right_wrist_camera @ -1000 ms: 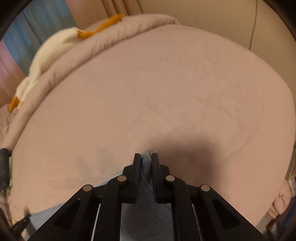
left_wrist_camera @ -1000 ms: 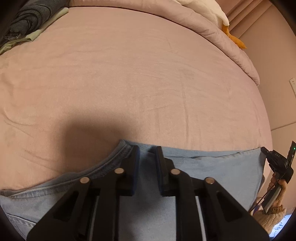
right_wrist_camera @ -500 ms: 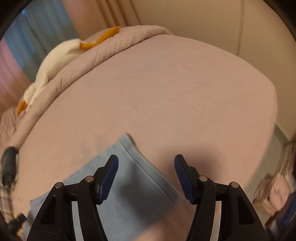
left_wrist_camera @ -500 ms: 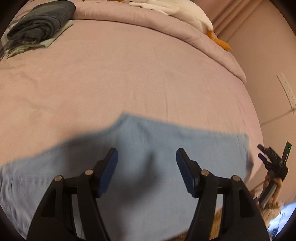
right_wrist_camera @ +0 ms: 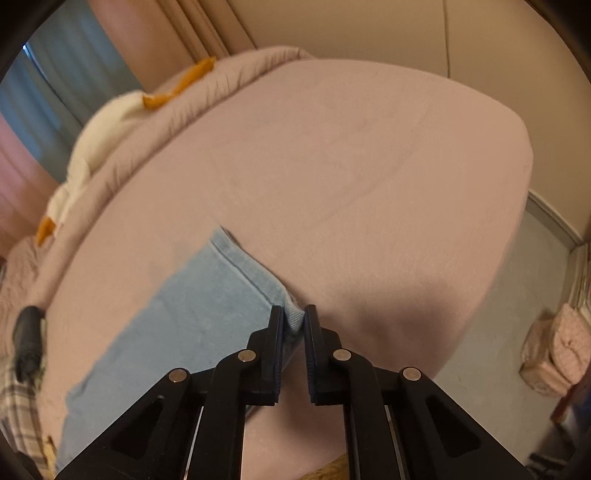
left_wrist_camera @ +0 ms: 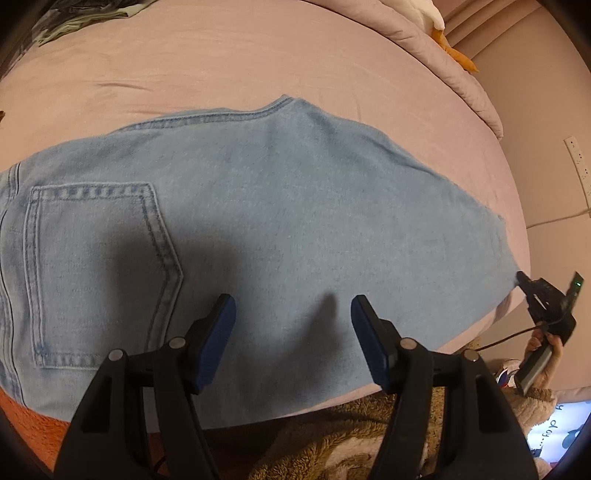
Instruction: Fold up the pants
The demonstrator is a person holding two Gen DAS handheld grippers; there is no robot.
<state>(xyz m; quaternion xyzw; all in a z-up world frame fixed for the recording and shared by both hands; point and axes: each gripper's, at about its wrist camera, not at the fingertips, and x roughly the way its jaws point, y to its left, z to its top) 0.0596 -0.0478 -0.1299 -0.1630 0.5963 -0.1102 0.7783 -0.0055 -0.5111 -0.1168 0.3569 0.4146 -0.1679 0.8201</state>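
Light blue denim pants (left_wrist_camera: pixel 295 206) lie flat on the pink bed (left_wrist_camera: pixel 258 66), a back pocket (left_wrist_camera: pixel 96 273) showing at the left. My left gripper (left_wrist_camera: pixel 291 310) hovers open above the near part of the pants, with nothing between its fingers. In the right wrist view the pants (right_wrist_camera: pixel 207 306) run off to the lower left, and my right gripper (right_wrist_camera: pixel 293 317) is shut on the hem corner at the leg end. The left wrist view also catches the right gripper (left_wrist_camera: pixel 526 282) at the far right edge of the pants, with a hand behind it.
A rolled pink duvet (left_wrist_camera: pixel 443 62) and a white plush toy with orange feet (right_wrist_camera: pixel 99 147) lie at the head of the bed. Folded dark clothes (left_wrist_camera: pixel 74 14) sit at the far left. Floor and a pink bag (right_wrist_camera: pixel 557 354) lie to the right of the bed.
Both grippers let go of the pants and opened. The left one has since drawn back and stays open. The right one has shut again on the hem corner.
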